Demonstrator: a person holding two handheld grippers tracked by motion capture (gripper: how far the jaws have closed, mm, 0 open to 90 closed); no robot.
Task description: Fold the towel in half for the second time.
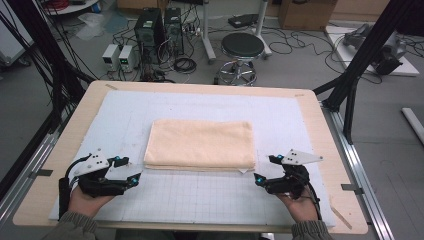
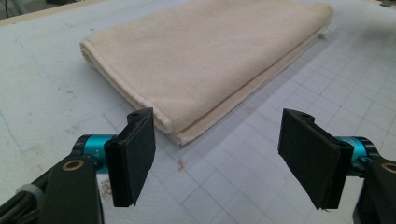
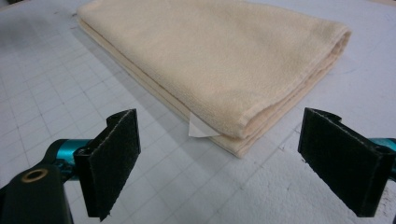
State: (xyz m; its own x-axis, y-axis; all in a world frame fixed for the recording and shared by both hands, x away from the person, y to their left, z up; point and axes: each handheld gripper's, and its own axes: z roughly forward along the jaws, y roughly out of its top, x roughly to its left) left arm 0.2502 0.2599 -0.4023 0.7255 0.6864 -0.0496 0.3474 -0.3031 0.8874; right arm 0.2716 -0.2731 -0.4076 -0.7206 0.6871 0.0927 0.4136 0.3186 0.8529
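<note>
A: Near edge first. Left gripper [image 1: 127,170] at seven o'clock of the towel, jaws wide, nothing between them. Right gripper [image 1: 265,170] at five o'clock, likewise spread and empty.

B: And the folded cream towel [image 1: 200,144]?

A: Mid-table on the gridded white mat [image 1: 210,200], near corners just beyond each gripper, untouched. White tag [image 3: 200,129] pokes from one corner.

B: Progress?

A: Folds look finished and square; I'd judge little is left.
</note>
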